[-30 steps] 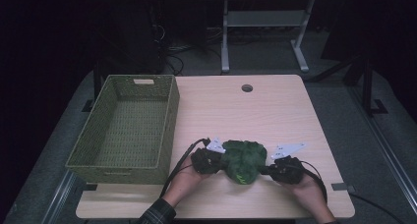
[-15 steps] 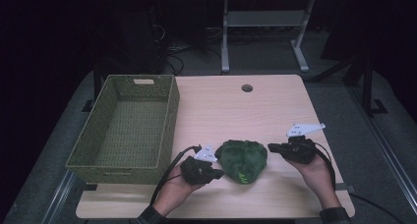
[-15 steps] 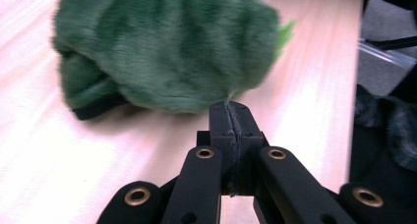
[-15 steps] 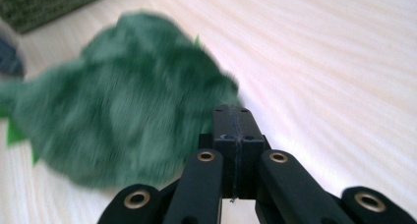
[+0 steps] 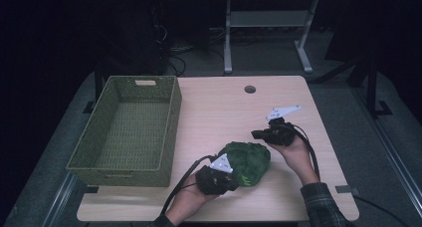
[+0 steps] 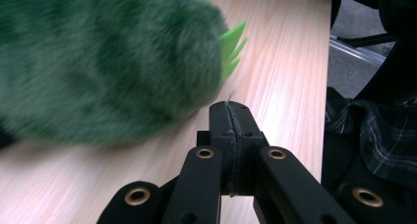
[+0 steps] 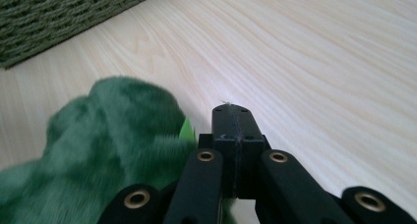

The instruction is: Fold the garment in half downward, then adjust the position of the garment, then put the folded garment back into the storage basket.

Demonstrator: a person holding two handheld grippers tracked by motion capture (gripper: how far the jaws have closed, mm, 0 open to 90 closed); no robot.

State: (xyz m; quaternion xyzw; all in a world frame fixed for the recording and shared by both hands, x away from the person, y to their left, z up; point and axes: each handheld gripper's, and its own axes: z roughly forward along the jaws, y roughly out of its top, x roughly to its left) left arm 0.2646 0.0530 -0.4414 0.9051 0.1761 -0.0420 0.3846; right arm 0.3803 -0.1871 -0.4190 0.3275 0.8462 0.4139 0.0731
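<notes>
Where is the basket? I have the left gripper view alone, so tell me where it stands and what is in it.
Observer: The green woven basket stands at the left edge of the table, left of the green plush toy, and nothing is in it.
Operator: Now report the right gripper.
Observer: The right gripper is held at the toy's far right side, its jaws shut on nothing.
Operator: Check my left gripper from above.
Observer: The left gripper is at the toy's near left side, jaws shut, with no plush between them.
</notes>
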